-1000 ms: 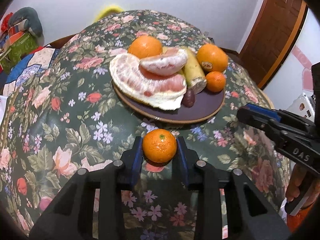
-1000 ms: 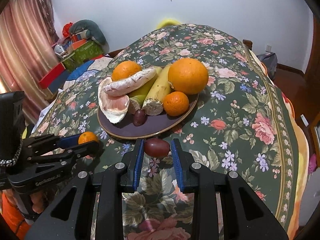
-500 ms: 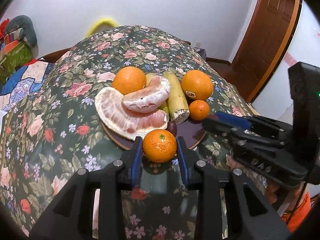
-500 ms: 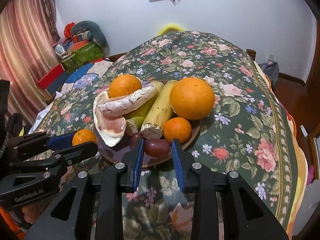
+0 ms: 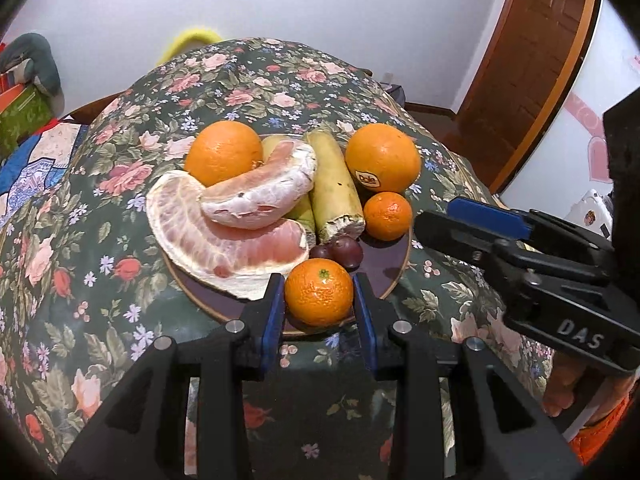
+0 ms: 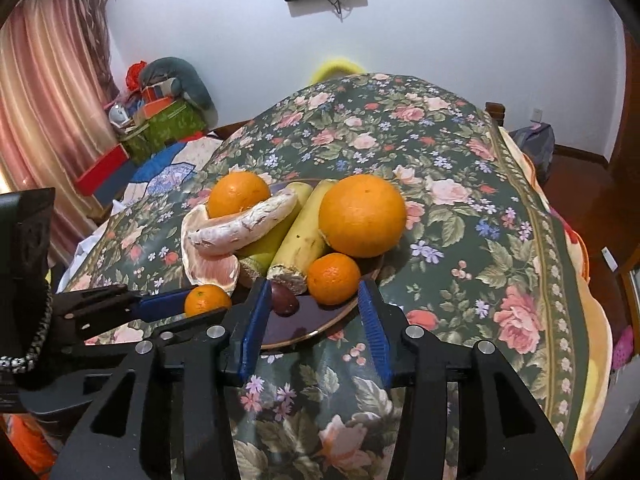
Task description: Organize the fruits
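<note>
Your left claw squeezes a mandarin, right over the near rim of the plate, so it likely just needs setting down. Your right claw is wide open and holds nothing; two grapes sit just ahead on the plate. I can't tell if the mandarin touches it yet. Behind lie pomelo, bananas and oranges. The flowery worktop runs back to a white wall.

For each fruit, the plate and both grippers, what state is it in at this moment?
Left gripper: shut on mandarin, over plate edge.
Right gripper: open, empty.
Grapes: on plate.
Pomelo: peeled, in pieces.
Bananas: cut ends, unpeeled.
Oranges: whole.
Second mandarin: on plate.
</note>
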`<state>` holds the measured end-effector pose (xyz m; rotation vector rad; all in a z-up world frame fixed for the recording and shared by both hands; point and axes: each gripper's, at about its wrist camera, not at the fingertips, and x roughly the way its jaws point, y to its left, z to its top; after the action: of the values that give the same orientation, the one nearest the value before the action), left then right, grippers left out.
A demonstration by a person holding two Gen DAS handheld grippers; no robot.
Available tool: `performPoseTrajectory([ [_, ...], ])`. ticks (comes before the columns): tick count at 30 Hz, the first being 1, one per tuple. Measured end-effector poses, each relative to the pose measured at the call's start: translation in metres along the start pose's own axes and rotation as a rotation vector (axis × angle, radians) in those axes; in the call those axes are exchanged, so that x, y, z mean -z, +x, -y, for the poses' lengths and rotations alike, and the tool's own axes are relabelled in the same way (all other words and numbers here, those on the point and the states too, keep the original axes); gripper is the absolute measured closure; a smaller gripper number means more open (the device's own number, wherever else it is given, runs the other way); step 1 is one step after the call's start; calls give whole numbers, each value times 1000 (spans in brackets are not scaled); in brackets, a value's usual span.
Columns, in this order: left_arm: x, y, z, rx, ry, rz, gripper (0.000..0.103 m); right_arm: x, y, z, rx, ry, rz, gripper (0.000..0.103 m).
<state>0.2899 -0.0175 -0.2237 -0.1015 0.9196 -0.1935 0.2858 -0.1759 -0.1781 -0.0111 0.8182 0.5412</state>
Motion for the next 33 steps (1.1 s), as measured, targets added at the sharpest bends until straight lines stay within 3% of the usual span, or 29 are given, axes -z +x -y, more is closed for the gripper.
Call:
performPoseTrajectory([
  [3, -1, 3, 2, -10, 2, -8, 69, 1, -1, 3, -1, 8, -1, 61],
  [7, -1, 1, 2, -10, -8, -4, 57, 2, -5, 6, 8, 14, 5, 61],
  [15, -2, -35, 3, -33, -15, 63, 56, -4, -35, 1, 18, 9, 60, 61],
  [20, -7, -90, 7, -56, -21, 176, 56, -13, -72, -14, 29, -16, 138, 61],
  [29, 1, -224, 32, -89, 13, 456, 56, -18, -170, -55, 33, -70, 344, 61],
  [33, 12, -271, 44, -97, 28, 558, 42, -13, -212, -74, 30, -92, 436, 58],
])
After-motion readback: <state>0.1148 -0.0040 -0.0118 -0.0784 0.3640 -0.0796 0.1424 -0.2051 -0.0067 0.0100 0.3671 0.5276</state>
